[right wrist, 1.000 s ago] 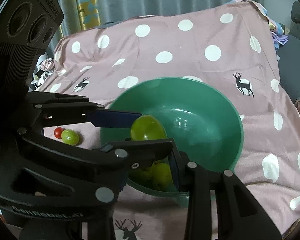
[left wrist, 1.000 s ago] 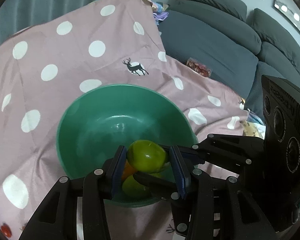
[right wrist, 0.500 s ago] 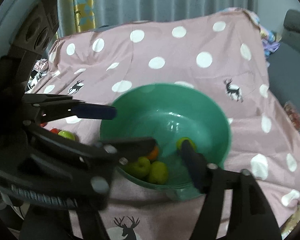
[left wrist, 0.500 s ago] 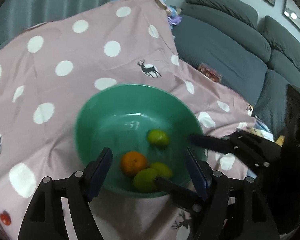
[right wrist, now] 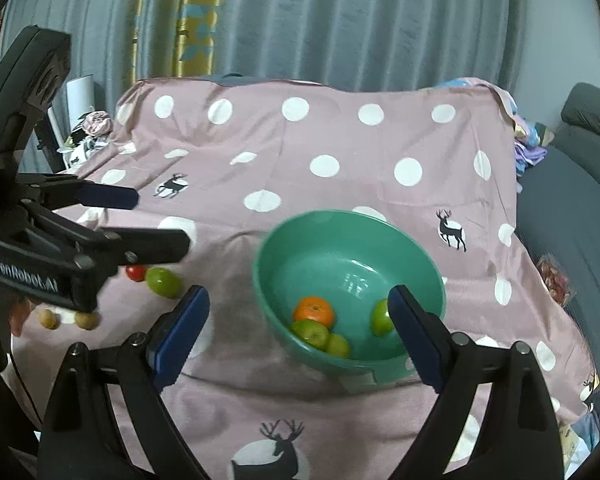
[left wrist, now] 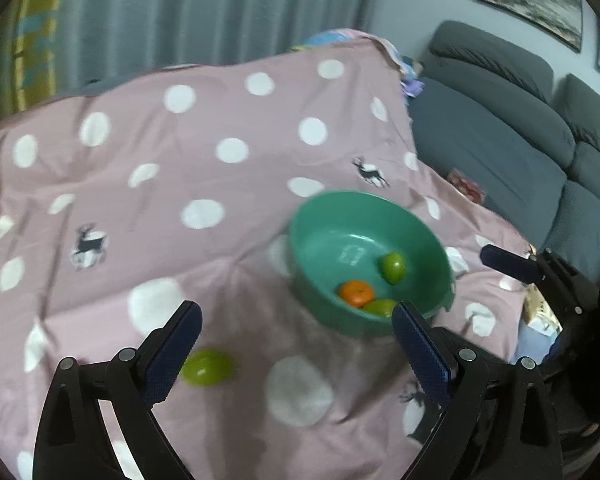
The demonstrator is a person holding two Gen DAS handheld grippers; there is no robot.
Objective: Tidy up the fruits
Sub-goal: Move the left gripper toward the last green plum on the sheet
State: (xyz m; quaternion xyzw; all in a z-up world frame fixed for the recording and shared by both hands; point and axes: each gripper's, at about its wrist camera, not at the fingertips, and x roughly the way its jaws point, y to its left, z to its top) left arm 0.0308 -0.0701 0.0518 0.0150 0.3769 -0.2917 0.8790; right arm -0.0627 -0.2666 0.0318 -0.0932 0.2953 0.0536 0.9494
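While their jaws have just been opening, left claw (left wrist: 296, 320) and right claw (right wrist: 298, 312) gape wide, empty.

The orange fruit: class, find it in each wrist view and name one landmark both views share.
Left wrist view: the orange fruit lies in the green bowl, right of centre.
Right wrist view: the orange fruit lies in the same bowl, just below centre.
Shared landmark: the grey sofa at the right edge.

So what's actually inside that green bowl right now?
The green bowl holds one orange fruit and three green fruits, two beside the orange and one apart, partly hidden by a gripper finger. Whether anything small lies beneath them, I cannot tell.
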